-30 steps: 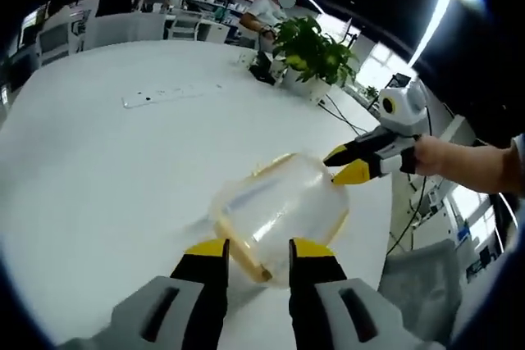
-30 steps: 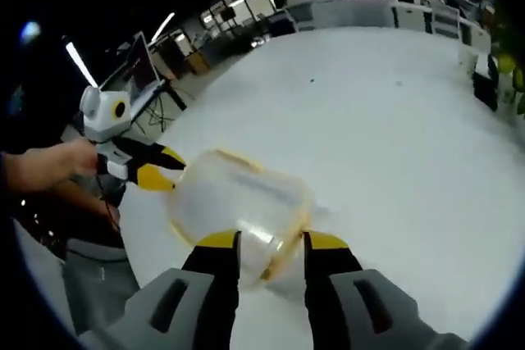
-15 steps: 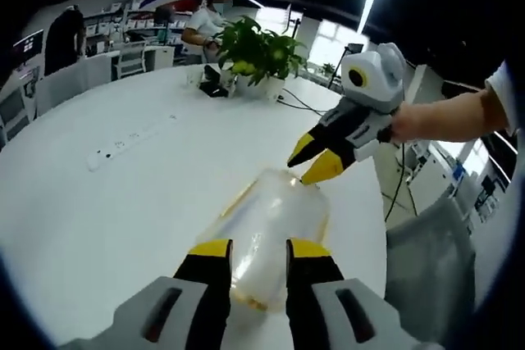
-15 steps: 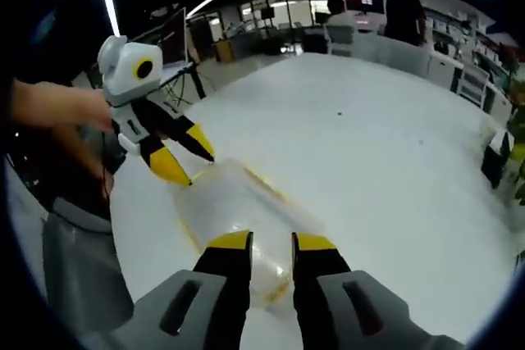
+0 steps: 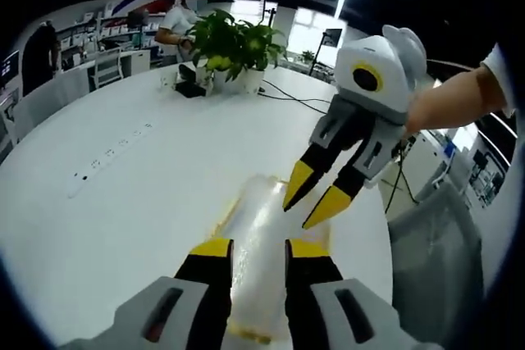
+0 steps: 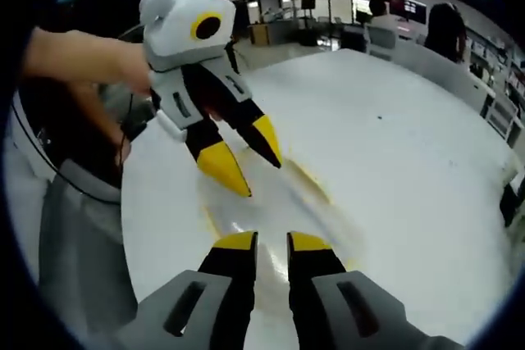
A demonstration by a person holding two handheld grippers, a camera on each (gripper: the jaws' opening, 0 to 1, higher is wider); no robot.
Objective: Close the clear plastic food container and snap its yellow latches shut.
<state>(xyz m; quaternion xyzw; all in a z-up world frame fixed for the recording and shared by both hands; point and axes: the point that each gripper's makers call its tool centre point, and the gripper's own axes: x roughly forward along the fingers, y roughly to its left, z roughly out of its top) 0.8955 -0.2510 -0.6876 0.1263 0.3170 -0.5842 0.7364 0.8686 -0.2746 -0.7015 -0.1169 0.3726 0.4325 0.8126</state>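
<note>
A clear plastic container [image 5: 261, 223] with yellow rim trim lies on the round white table [image 5: 123, 219], right in front of my left gripper [image 5: 259, 249]. That gripper is open, its yellow tips standing either side of the container's near end. My right gripper [image 5: 313, 197] comes in from the right in a person's hand, open, tips pointing down at the container's far end. In the right gripper view the container [image 6: 275, 202] lies just beyond my right gripper [image 6: 271, 242], whose jaws are narrowly apart. The left gripper [image 6: 246, 156] hangs over it with jaws spread. I cannot tell whether any tip touches it.
A potted plant [image 5: 230, 43] and a dark object stand at the table's far side, with cables [image 5: 303, 100] beside them. A white power strip [image 5: 107, 157] lies to the left. A grey chair [image 5: 435, 260] stands off the table's edge. People sit at desks behind.
Both grippers have closed in on the container and on each other, each now looming large in the other's view. The right gripper's jaws have narrowed.
</note>
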